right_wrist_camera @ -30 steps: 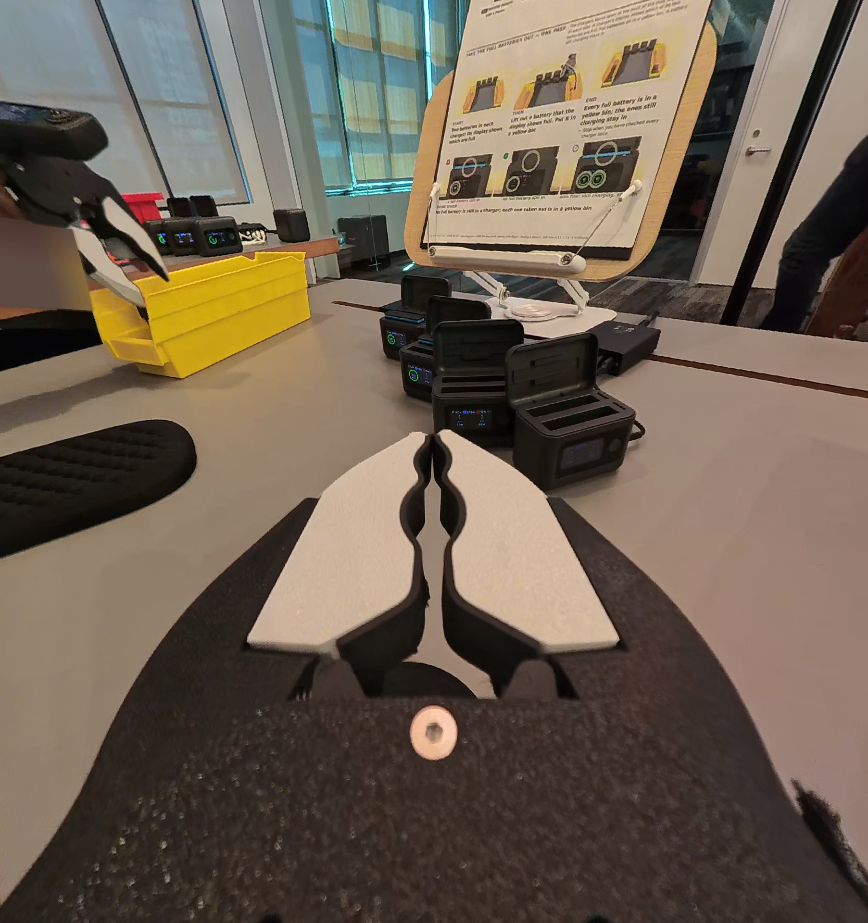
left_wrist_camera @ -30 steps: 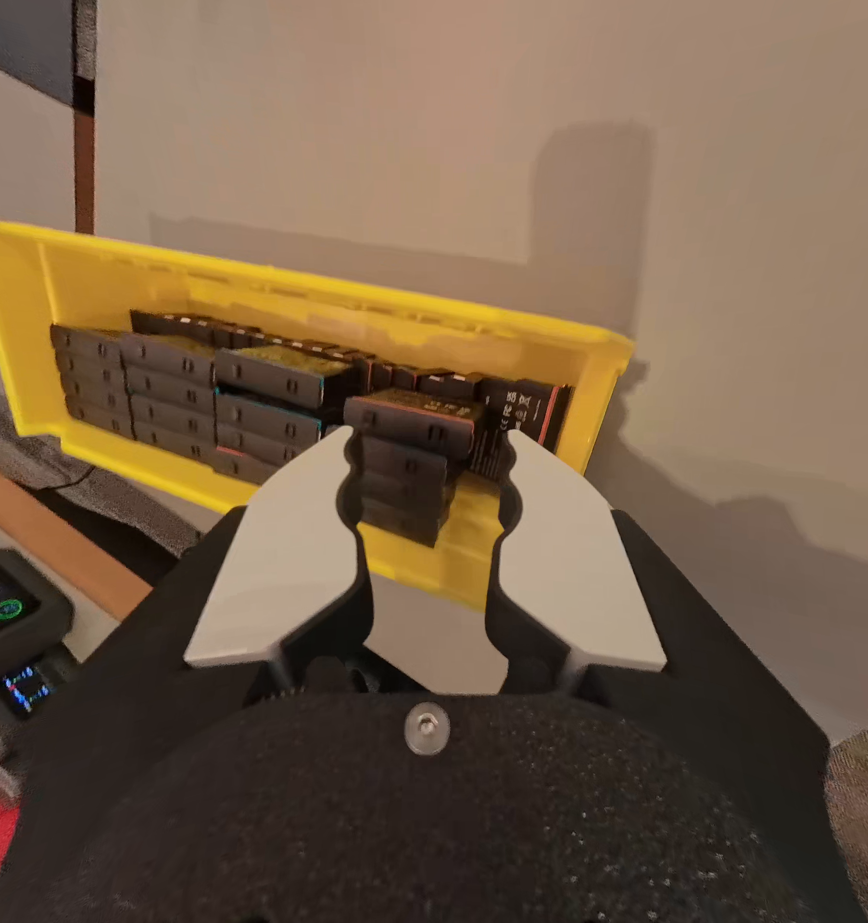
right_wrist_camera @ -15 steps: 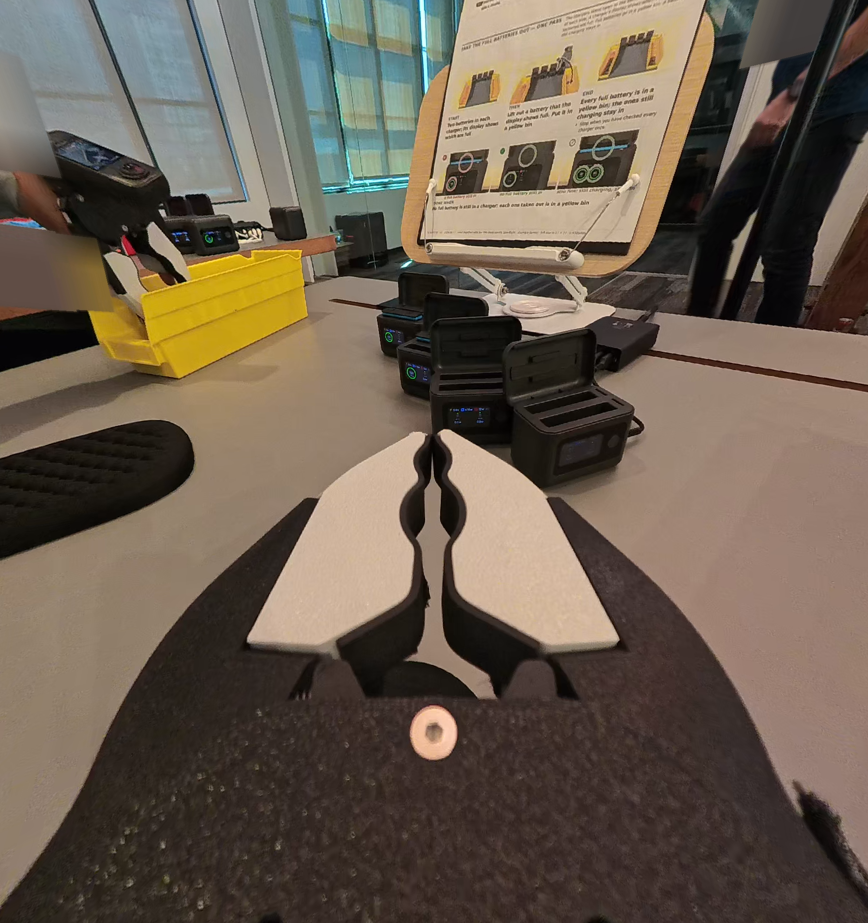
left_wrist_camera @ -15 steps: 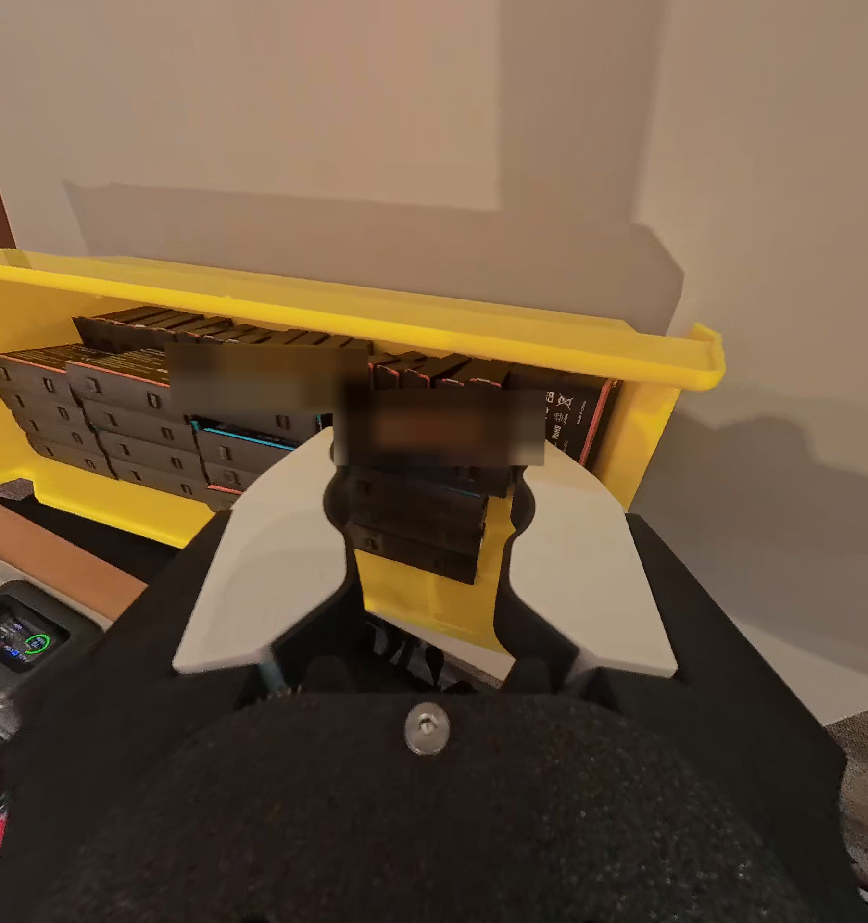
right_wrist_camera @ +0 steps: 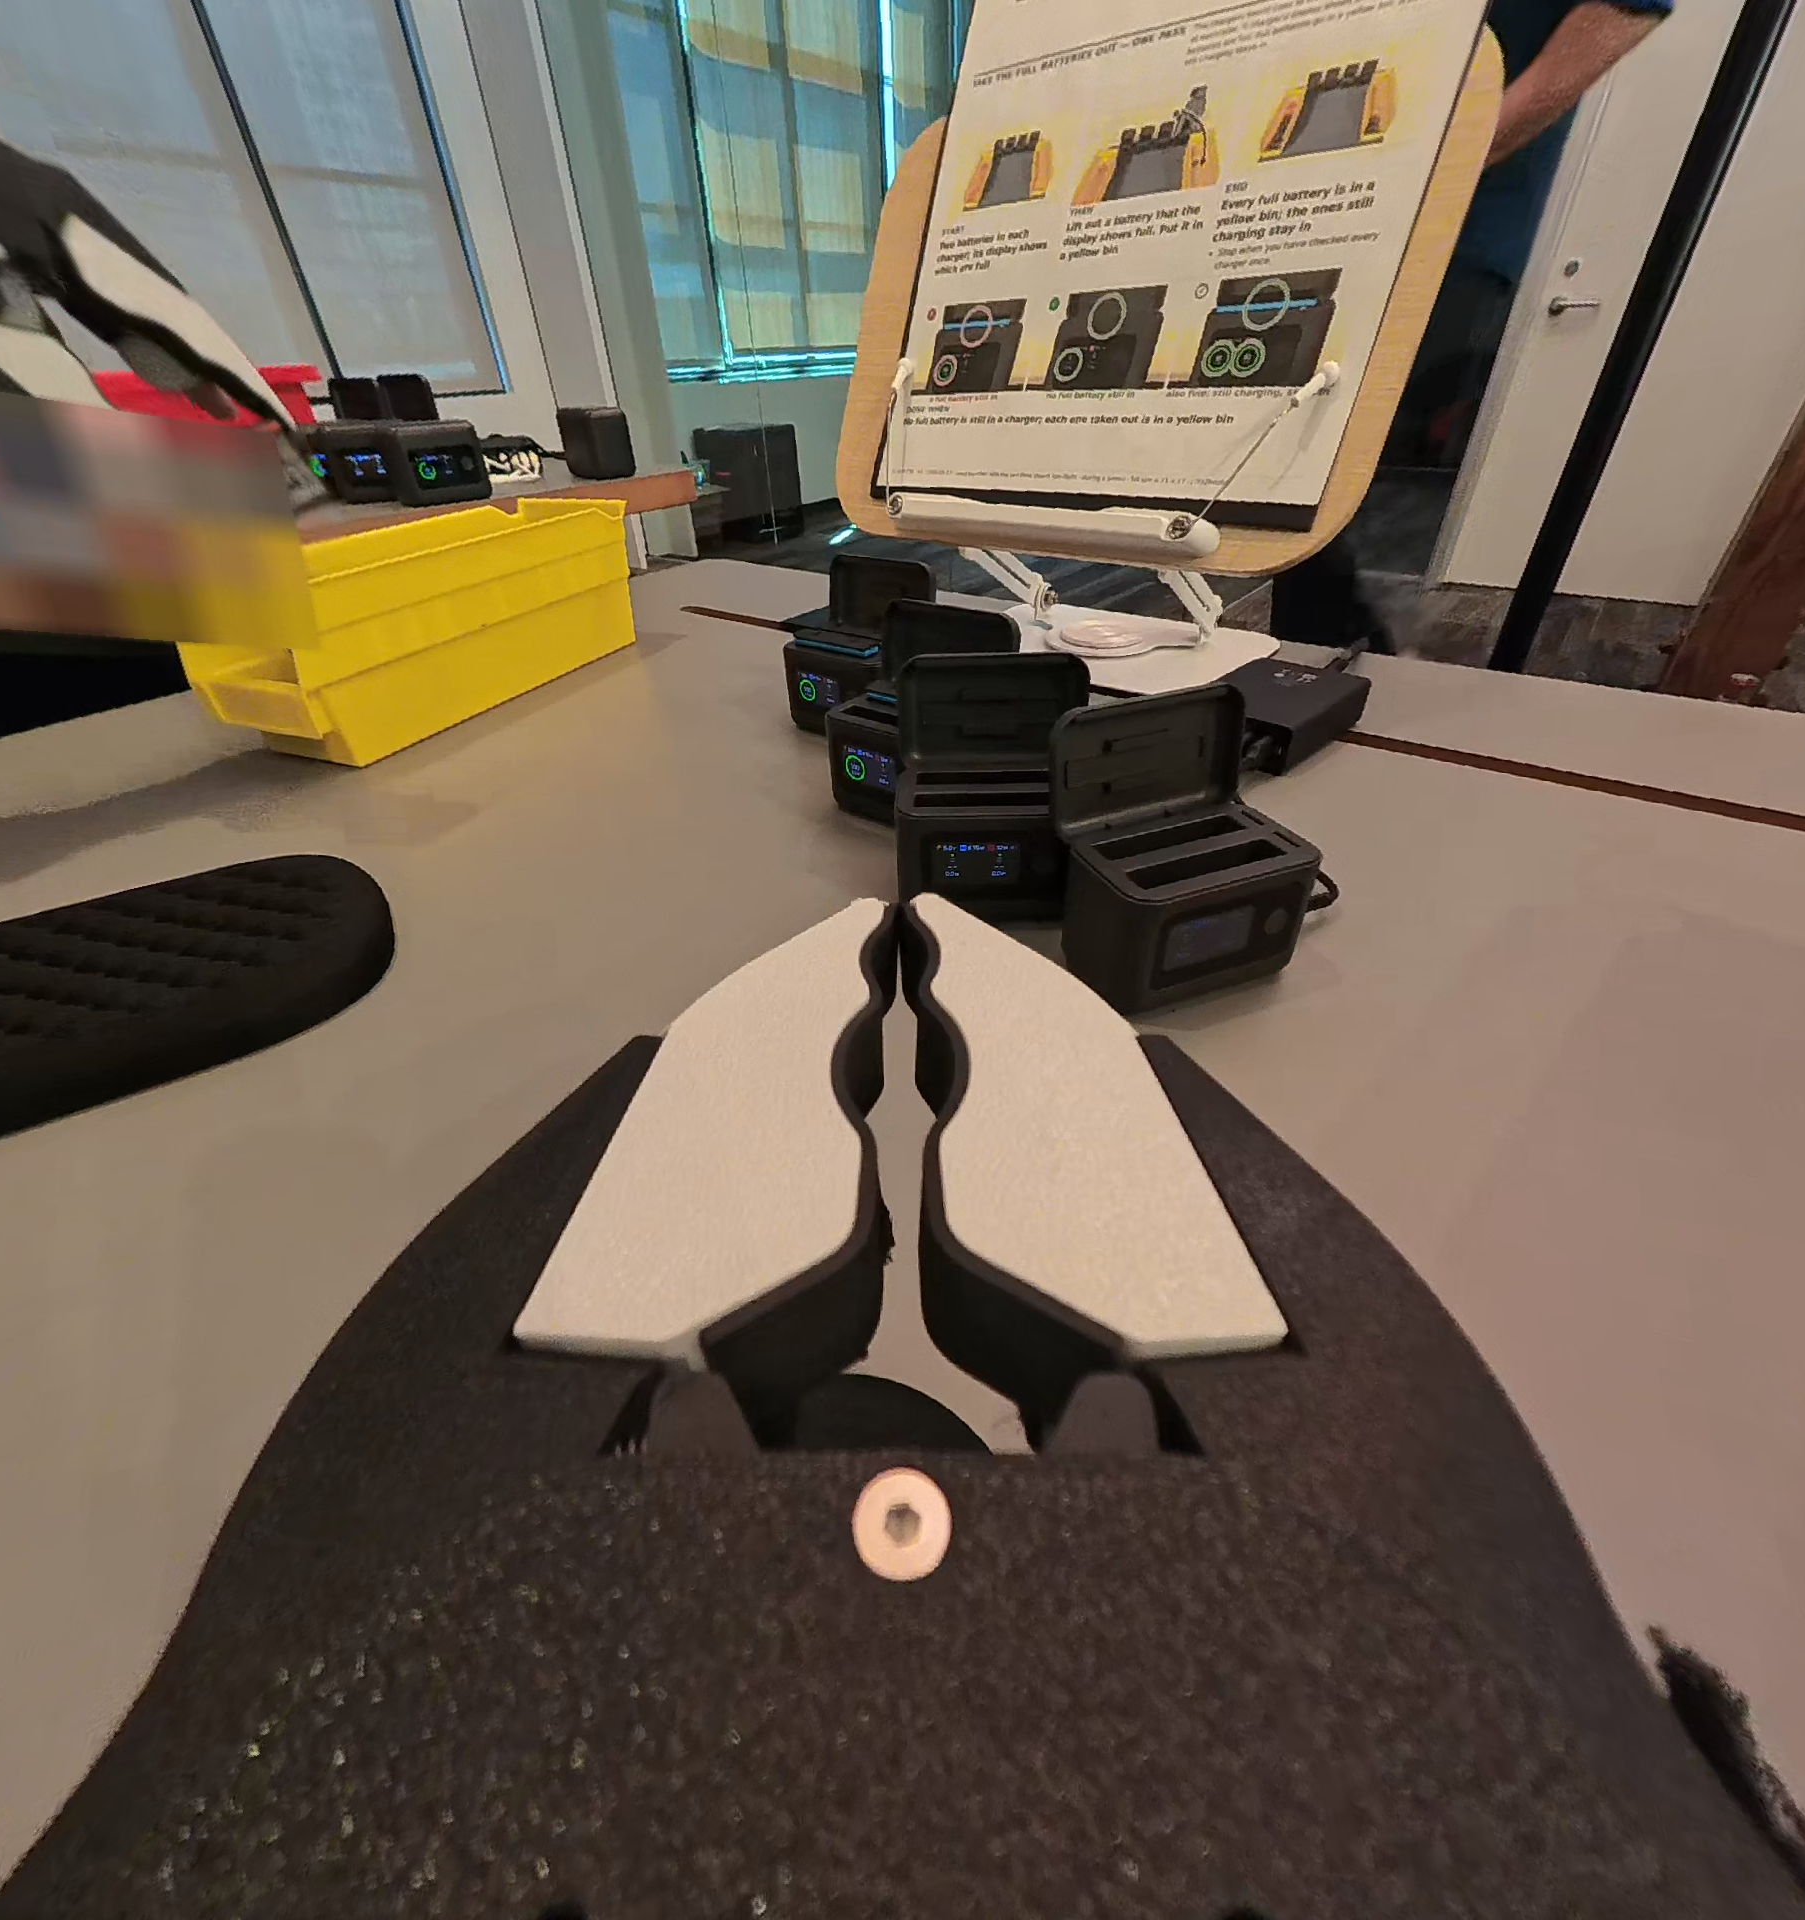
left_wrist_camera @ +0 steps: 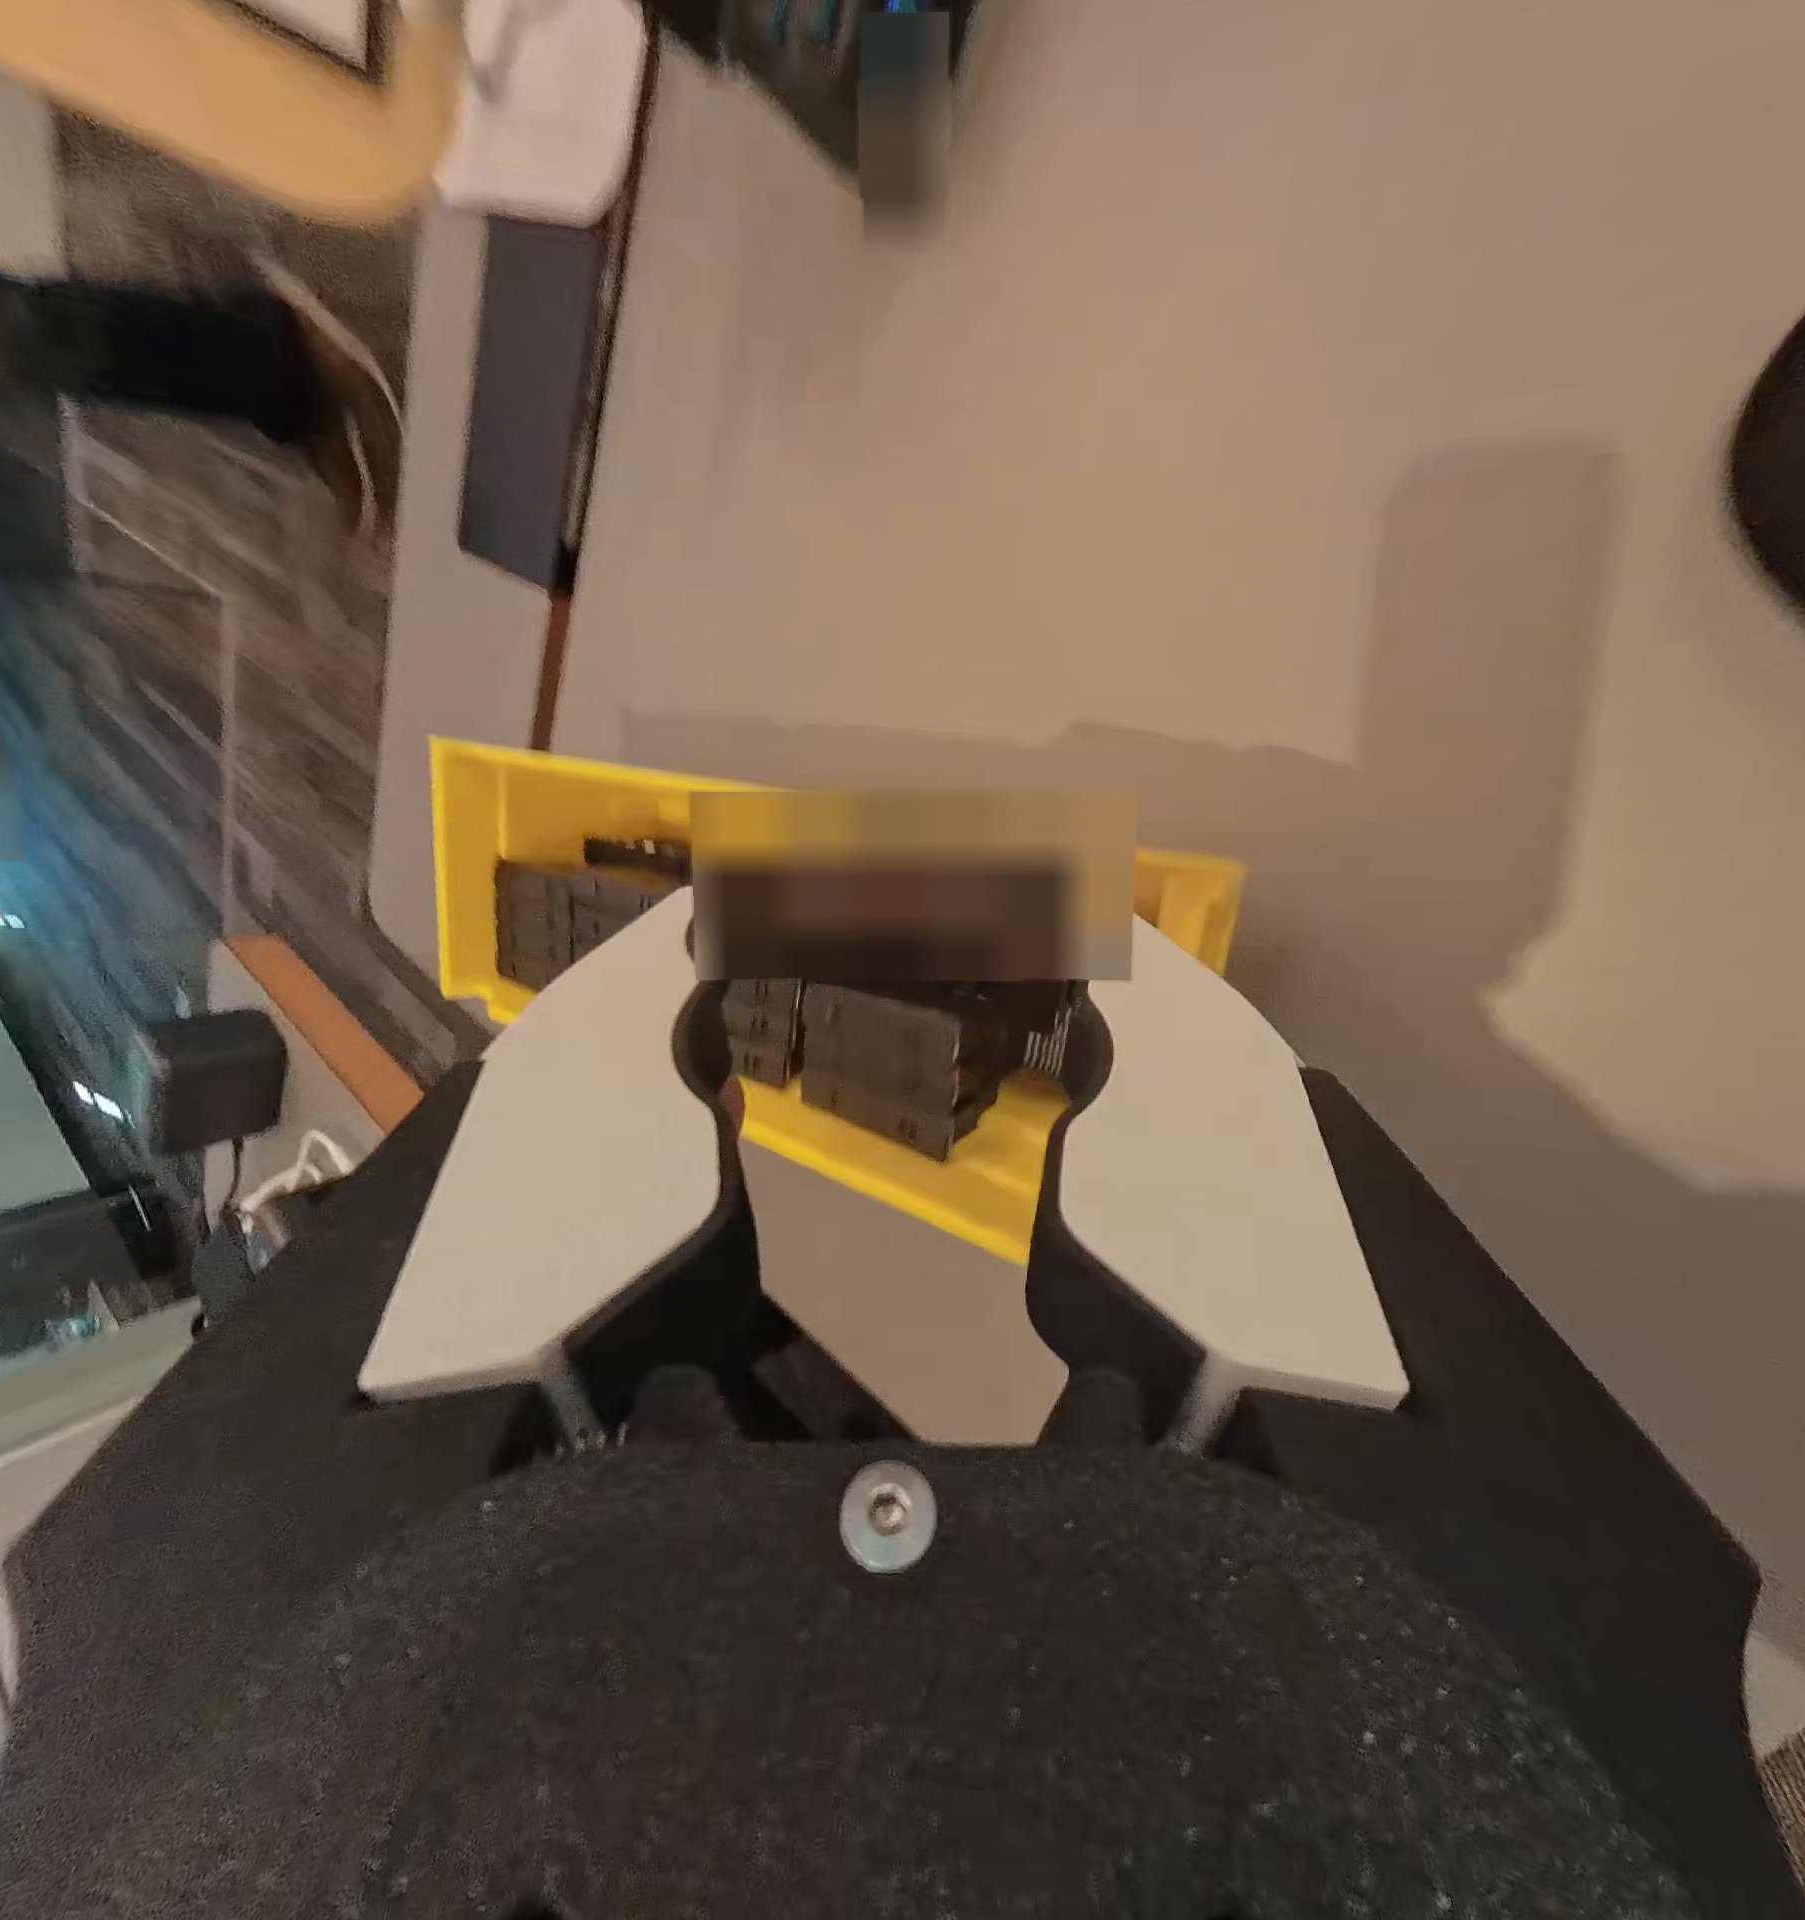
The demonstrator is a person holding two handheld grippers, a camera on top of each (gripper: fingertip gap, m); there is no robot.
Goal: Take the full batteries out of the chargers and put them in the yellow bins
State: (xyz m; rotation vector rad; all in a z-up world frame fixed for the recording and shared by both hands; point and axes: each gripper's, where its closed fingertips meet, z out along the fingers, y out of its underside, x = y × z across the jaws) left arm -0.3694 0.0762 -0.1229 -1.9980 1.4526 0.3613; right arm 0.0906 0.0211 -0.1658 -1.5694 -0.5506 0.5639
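Note:
My left gripper (left_wrist_camera: 903,987) is open and empty, held above and back from the yellow bin (left_wrist_camera: 939,1184). The bin holds several black batteries (left_wrist_camera: 877,1049) in rows. A mosaic patch hides the fingertips and part of the bin. My right gripper (right_wrist_camera: 900,909) is shut and empty, low over the grey table. Ahead of it stand several black chargers with lids up: the nearest (right_wrist_camera: 1189,904) shows two empty slots, others (right_wrist_camera: 971,842) (right_wrist_camera: 856,758) stand behind. The stacked yellow bins (right_wrist_camera: 462,634) sit far left, with the left gripper (right_wrist_camera: 191,379) blurred above them.
An instruction board on a stand (right_wrist_camera: 1168,260) rises behind the chargers, with a black power adapter (right_wrist_camera: 1293,707) beside it. A black padded rest (right_wrist_camera: 150,966) lies at the left. More chargers (right_wrist_camera: 399,462) sit on a far table. A person (right_wrist_camera: 1563,83) stands at the back right. My hands' fingertips stand some 45 centimetres from each other.
My left gripper has lifted away from the yellow bin and turned, so the bin looks smaller and farther; its jaws stay open. My right gripper has not moved. The person behind has shifted.

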